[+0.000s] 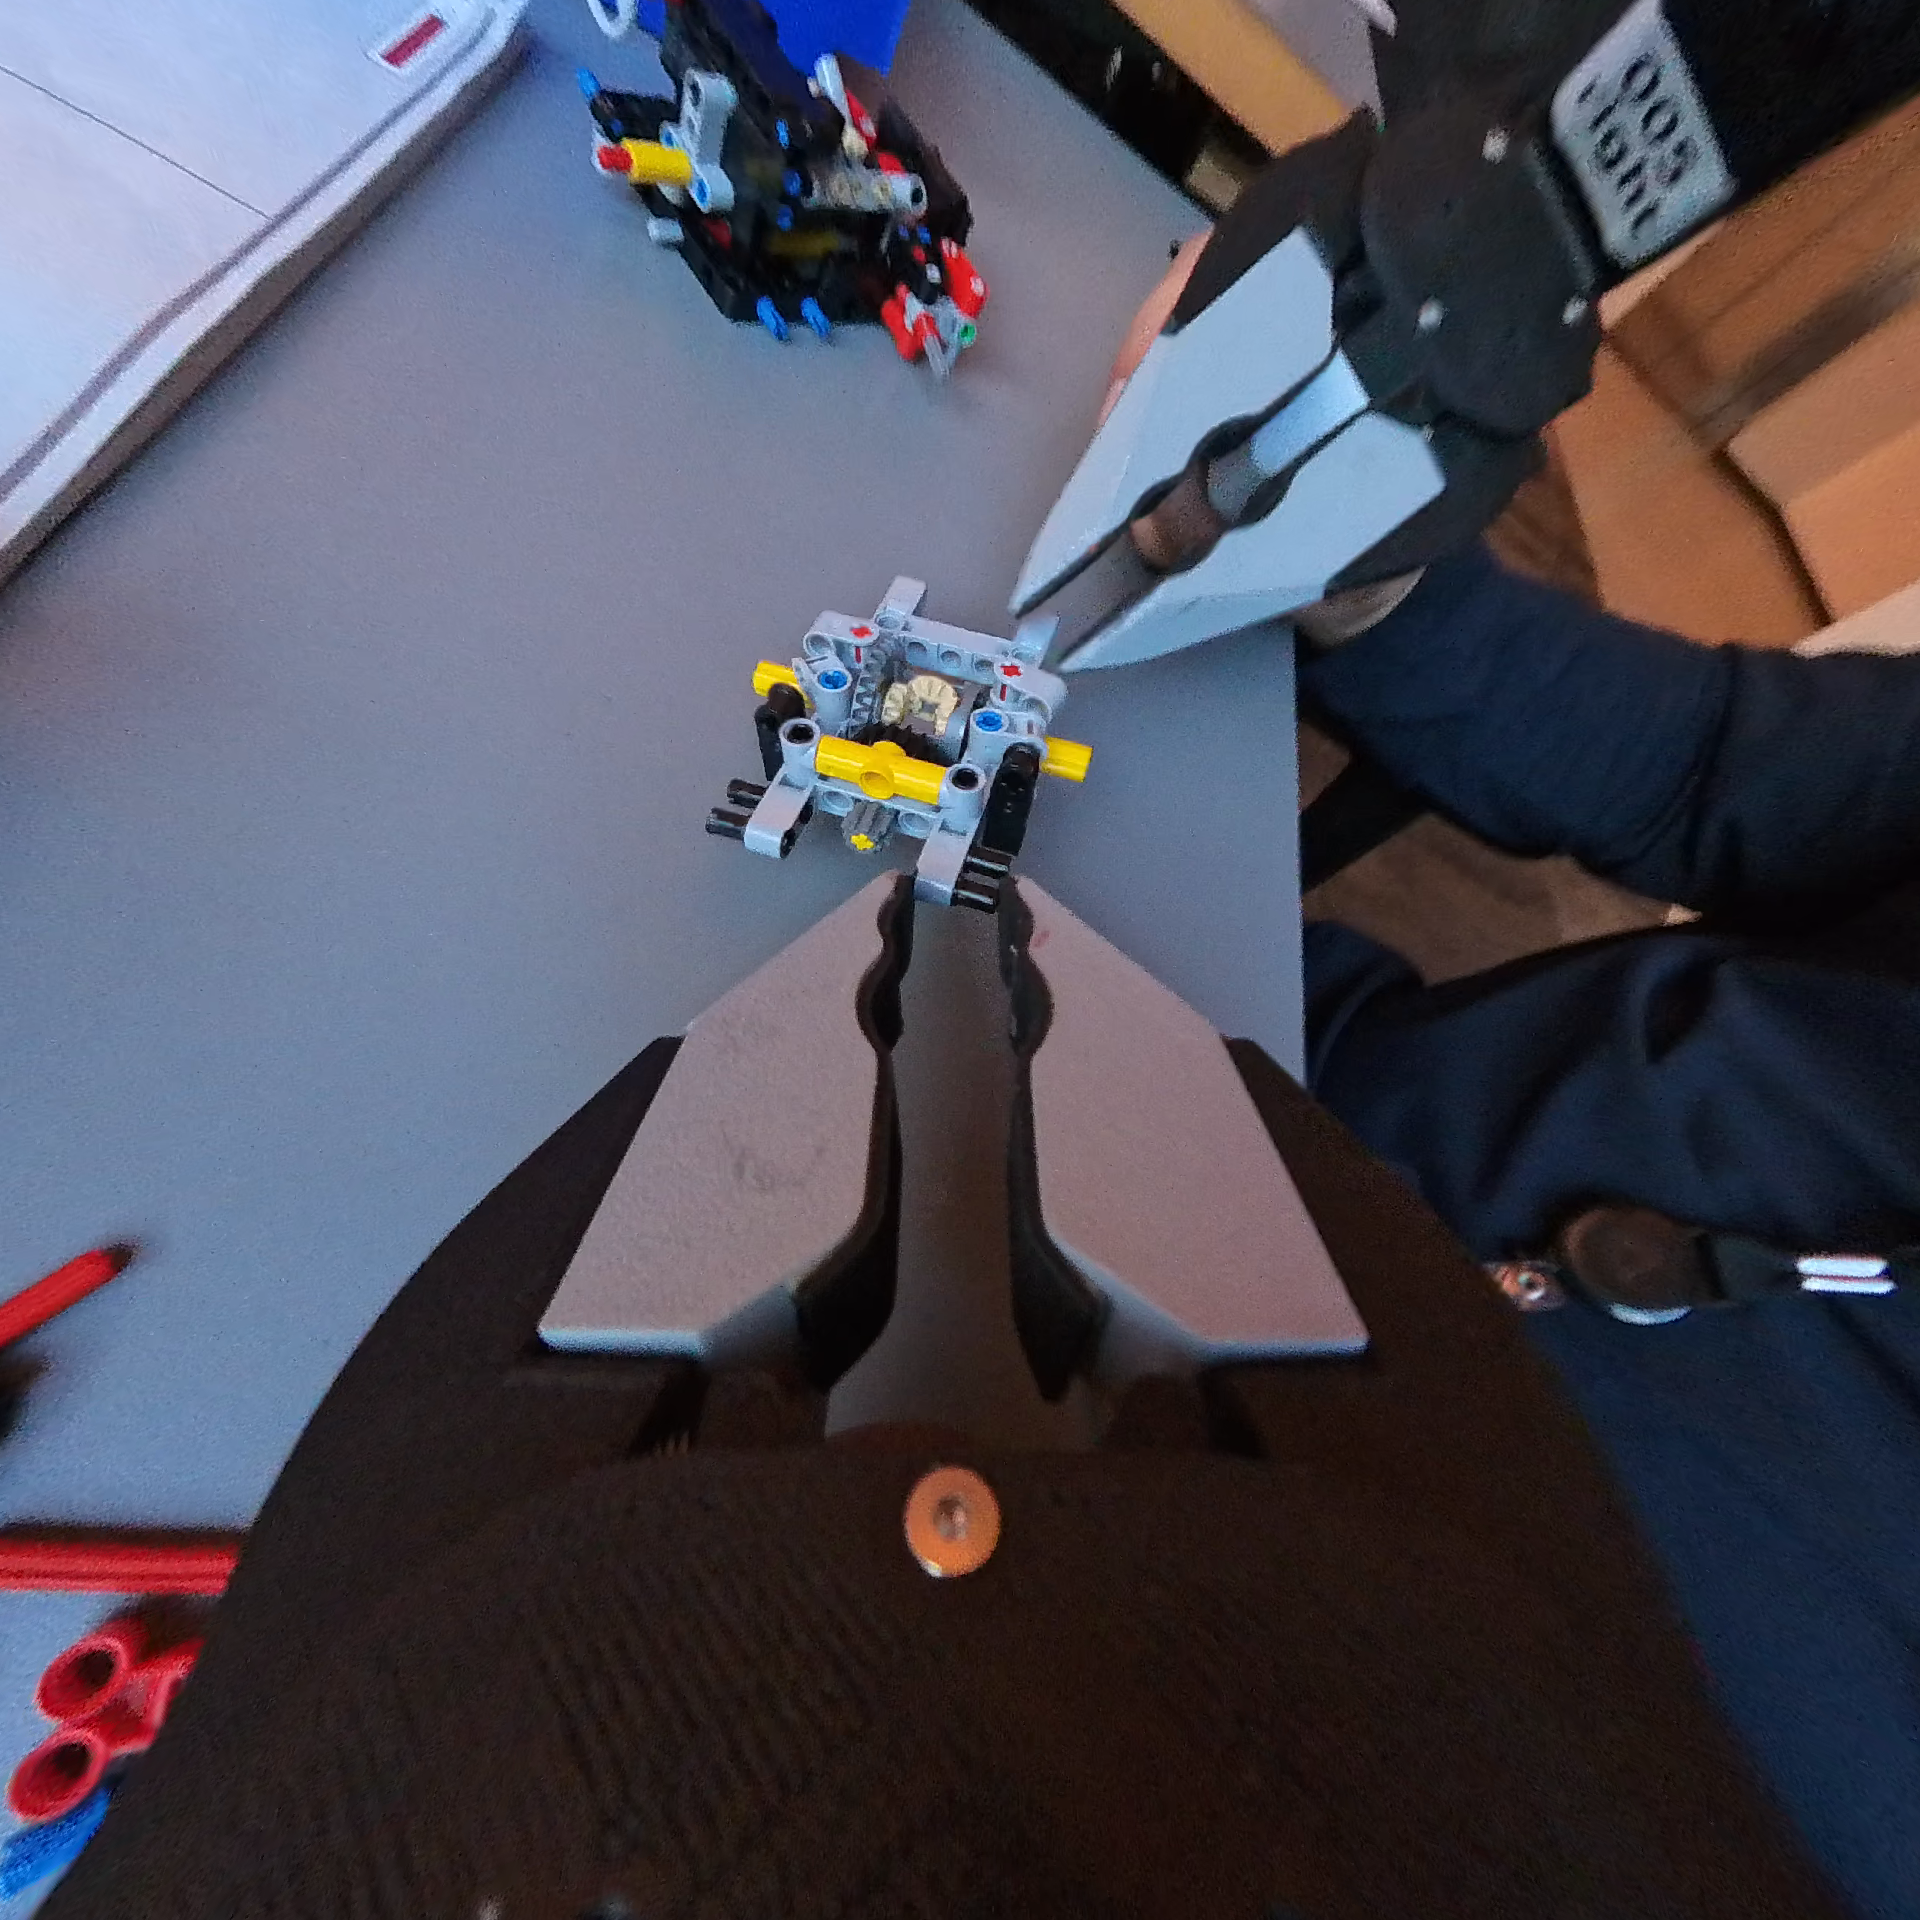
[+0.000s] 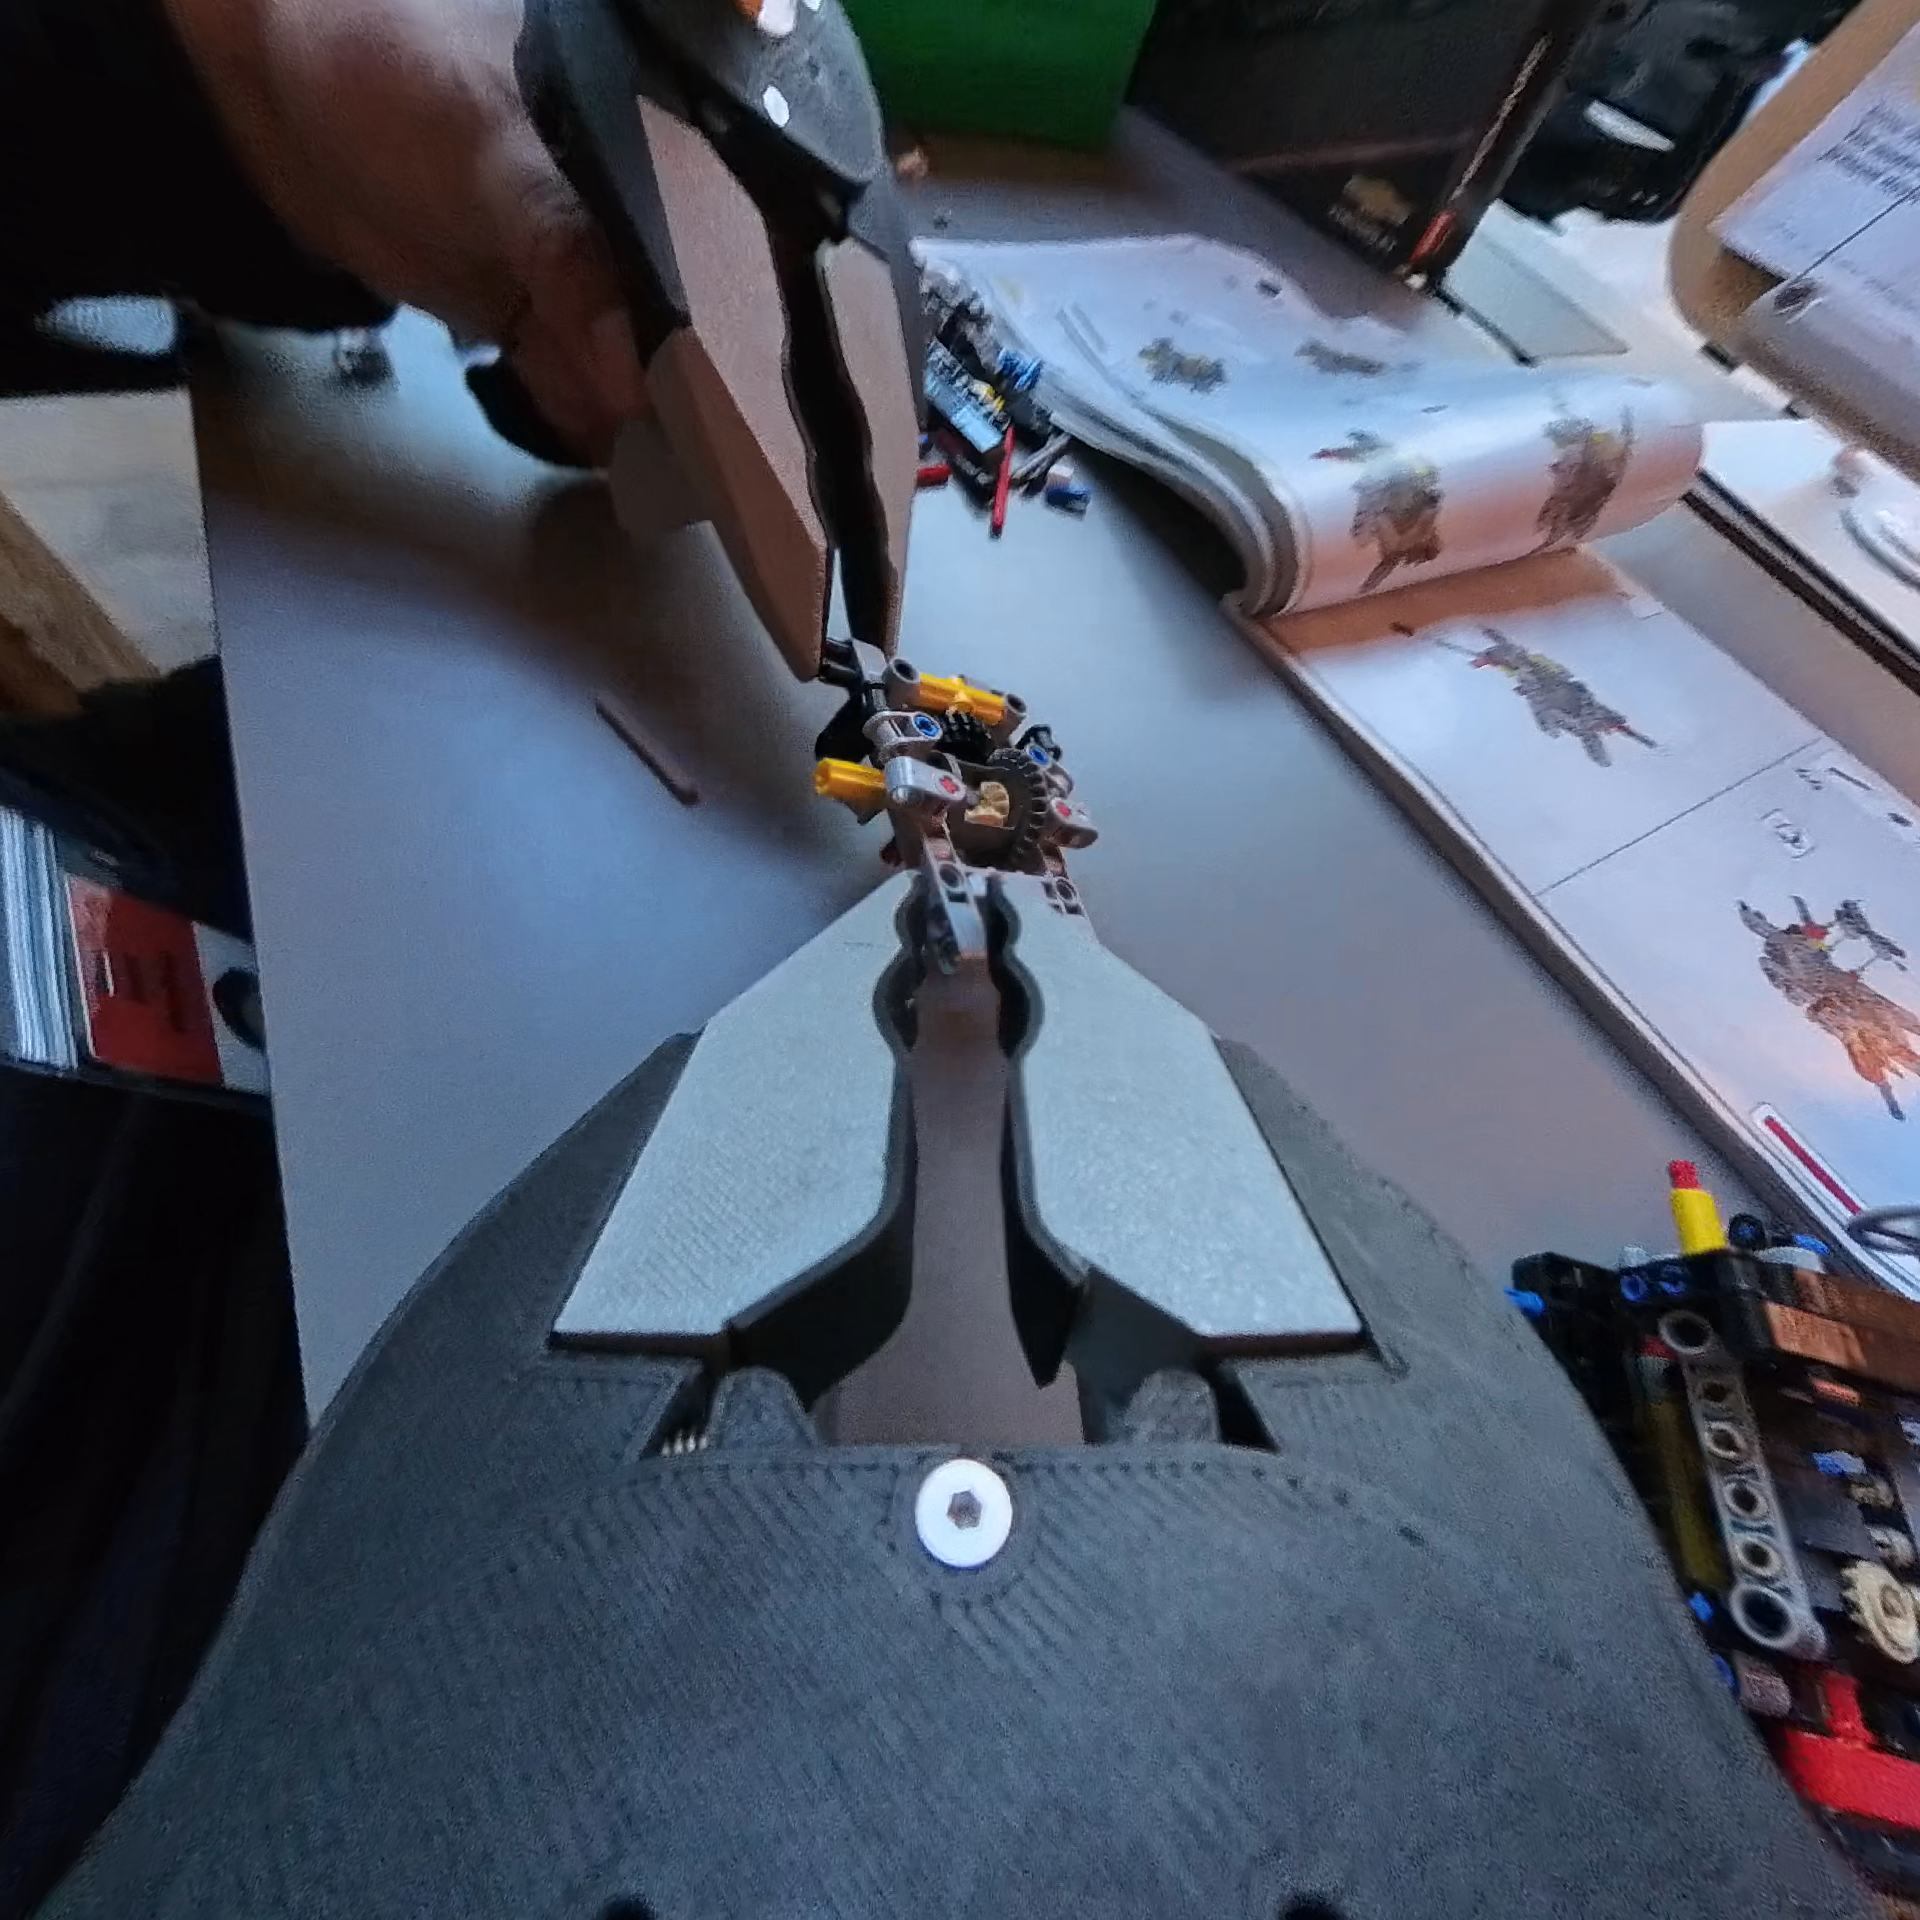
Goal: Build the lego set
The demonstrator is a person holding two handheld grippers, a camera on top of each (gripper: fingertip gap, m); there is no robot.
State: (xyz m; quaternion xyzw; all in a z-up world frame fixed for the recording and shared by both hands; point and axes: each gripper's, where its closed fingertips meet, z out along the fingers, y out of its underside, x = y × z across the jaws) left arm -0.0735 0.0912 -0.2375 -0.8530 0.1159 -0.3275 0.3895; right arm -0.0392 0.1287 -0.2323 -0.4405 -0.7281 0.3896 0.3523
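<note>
Here, a grey table (image 1: 312, 727) is seen to carry all items; its near edge runs down the right of the left wrist view, with a wood-toned floor and cardboard boxes (image 1: 1818, 416) beyond it. At far left of the left wrist view, loose red rods and connectors (image 1: 94, 1704) lie on the table, and an open instruction booklet (image 1: 156, 260) is laid along the upper left. A larger black, red and blue brick build (image 1: 800, 197) is set behind, with a blue bin (image 1: 821, 26) just beyond it; its contents cannot be told. At centre, a small grey brick assembly (image 1: 904, 738) with yellow axle pieces, gears and black pins is located between the two grippers. The left gripper (image 1: 956, 883) is narrowed around a light grey beam with black pins at the assembly's near corner; the right fingertip is seen against the pins, while contact on the other side cannot be confirmed. In the right wrist view, the right gripper (image 2: 951, 914) is closed on a grey beam projecting from the assembly's opposite side, both pads pressed to it. A dark-sleeved arm (image 1: 1662, 748) is recorded at right. In the right wrist view a dark box (image 2: 1382, 135) is noted beyond the booklet.
</note>
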